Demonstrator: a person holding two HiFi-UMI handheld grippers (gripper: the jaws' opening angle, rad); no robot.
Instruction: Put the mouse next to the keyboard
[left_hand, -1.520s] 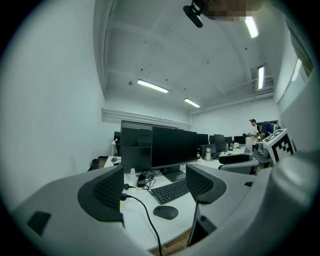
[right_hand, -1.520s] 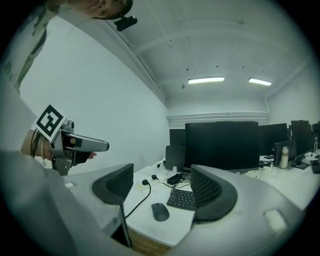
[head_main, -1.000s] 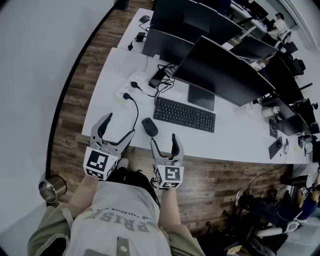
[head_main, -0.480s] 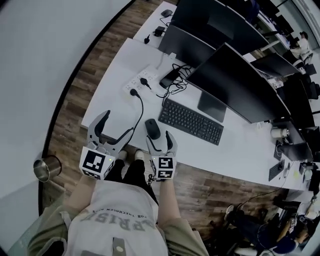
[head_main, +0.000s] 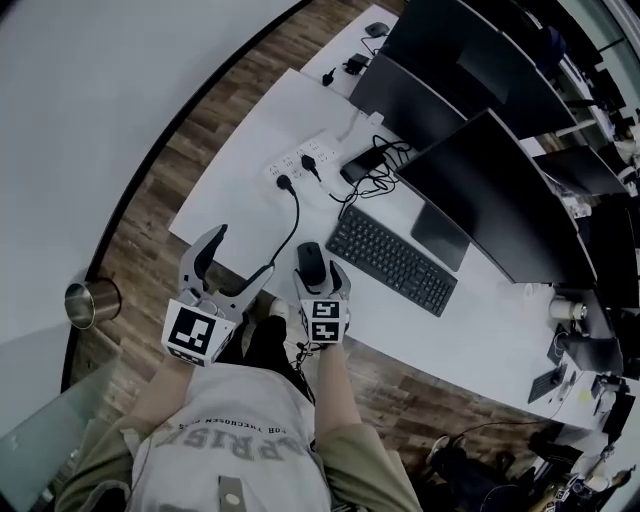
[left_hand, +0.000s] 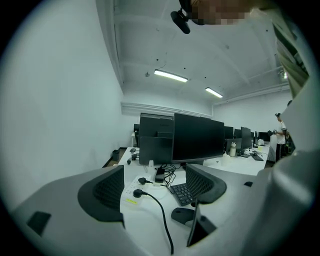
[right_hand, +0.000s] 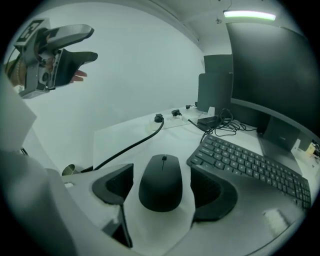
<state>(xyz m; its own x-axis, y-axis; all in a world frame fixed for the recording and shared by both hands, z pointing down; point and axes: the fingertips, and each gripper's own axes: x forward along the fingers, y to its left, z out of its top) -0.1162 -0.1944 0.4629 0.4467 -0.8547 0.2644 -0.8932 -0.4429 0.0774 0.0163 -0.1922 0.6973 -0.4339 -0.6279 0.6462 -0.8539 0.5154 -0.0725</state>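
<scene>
A black mouse (head_main: 309, 260) lies near the front edge of the white desk (head_main: 245, 170), just left of the black keyboard (head_main: 392, 260). My right gripper (head_main: 322, 280) is open and low on the desk. In the right gripper view the mouse (right_hand: 161, 182) sits between its jaws with a gap on each side, and the keyboard (right_hand: 250, 162) runs off to the right. My left gripper (head_main: 240, 255) is open and empty, held above the desk's front edge to the left of the mouse. In the left gripper view the mouse (left_hand: 182, 215) shows beyond its right finger.
A black cable (head_main: 296, 215) runs from a white power strip (head_main: 300, 160) toward the desk's front edge, between the two grippers. Dark monitors (head_main: 500, 200) stand behind the keyboard. A metal cup (head_main: 82, 300) stands on the wooden floor at the left.
My right gripper has moved forward from the desk's edge up to the mouse, so its jaws now stand on either side of it. The left gripper has hardly moved.
</scene>
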